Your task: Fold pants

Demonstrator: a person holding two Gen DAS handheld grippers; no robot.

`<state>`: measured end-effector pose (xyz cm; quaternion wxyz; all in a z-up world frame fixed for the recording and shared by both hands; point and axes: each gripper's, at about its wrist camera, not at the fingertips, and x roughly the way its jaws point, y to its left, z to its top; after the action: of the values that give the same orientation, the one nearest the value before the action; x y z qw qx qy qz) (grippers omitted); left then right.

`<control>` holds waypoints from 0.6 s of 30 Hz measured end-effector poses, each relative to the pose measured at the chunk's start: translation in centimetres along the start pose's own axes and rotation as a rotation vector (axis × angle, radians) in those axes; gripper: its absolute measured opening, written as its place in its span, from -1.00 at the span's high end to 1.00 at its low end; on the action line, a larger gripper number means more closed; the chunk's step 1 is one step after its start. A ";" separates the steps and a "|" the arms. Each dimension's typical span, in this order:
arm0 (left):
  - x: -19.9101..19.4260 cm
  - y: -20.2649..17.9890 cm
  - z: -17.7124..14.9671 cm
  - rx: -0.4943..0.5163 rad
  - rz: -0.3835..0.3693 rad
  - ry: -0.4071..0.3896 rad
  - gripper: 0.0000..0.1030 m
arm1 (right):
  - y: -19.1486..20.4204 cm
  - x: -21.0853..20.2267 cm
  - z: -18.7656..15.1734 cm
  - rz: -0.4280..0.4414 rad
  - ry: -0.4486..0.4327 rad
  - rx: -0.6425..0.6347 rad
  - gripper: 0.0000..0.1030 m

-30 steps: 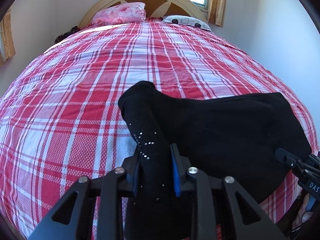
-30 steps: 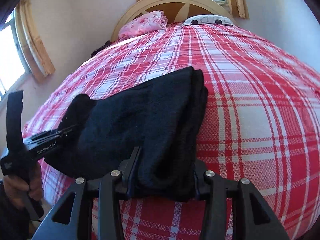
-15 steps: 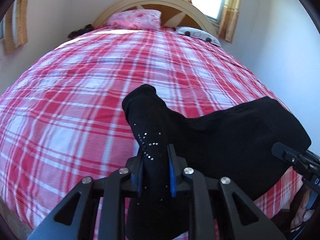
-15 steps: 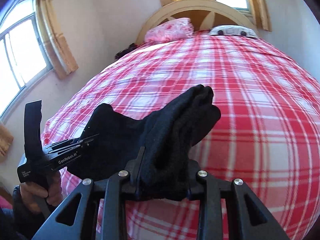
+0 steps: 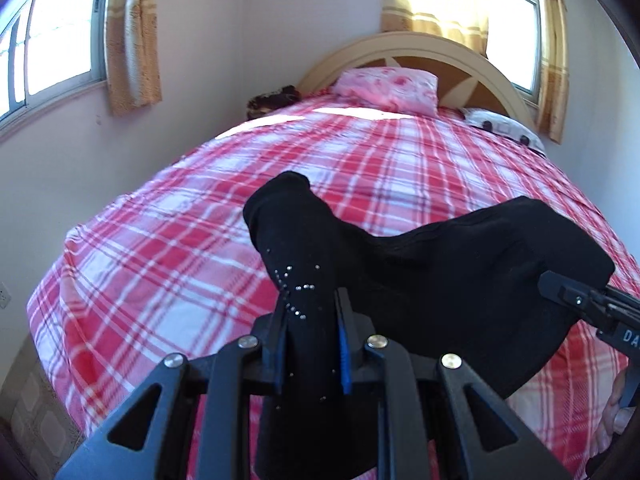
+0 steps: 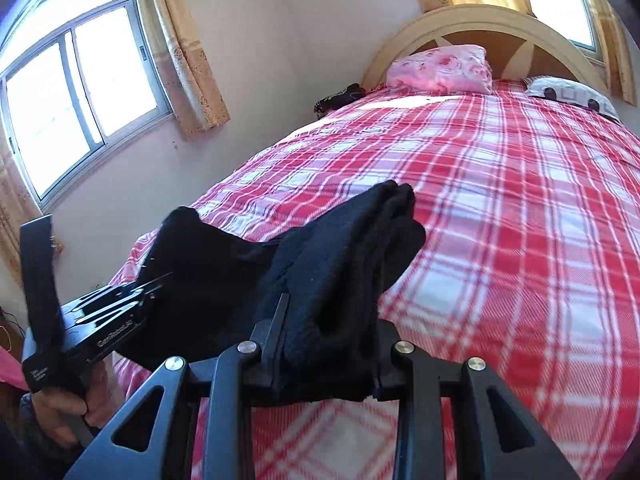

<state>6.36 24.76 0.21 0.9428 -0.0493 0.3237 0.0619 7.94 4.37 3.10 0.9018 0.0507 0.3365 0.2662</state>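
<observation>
Since both ends are pinched at once, pants: the black pants [image 5: 460,276] hang as a folded bundle between the two grippers, sagging in the middle, above the near end of the bed.
Left end: a narrow roll of cloth, dotted with small shiny studs, runs through the left gripper [image 5: 311,344]; its blue-edged pads are clamped on the roll, nearly together, because the cloth there is thin.
Right end: the right gripper [image 6: 326,354] is clamped on a thicker stack of layers, so its jaws stand wider; they have just been closing further on that stack, with the cloth filling the gap.
Why two grips: holding both ends likely keeps the layers from sliding apart while the bundle is carried.
Hands: a hand [image 6: 64,404] holds the left gripper's handle at the lower left of the right wrist view.
Bed: the red and white plaid bedspread [image 6: 520,240] lies flat and open beyond the pants, a likely place to lay them down.
Far end: a pink pillow [image 5: 386,88] leans at the headboard [image 5: 432,46], well apart from the pants.
Windows: curtains [image 6: 184,44] frame the bright panes on the walls.
</observation>
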 end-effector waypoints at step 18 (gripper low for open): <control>7.4 1.3 -1.3 0.027 0.239 0.097 -0.47 | -4.3 11.1 -0.6 -0.106 0.110 0.102 0.06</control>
<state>11.17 26.45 -5.48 0.9125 -0.0008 0.3735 0.1669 16.48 6.32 -4.99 0.8912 0.0638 0.4008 0.2029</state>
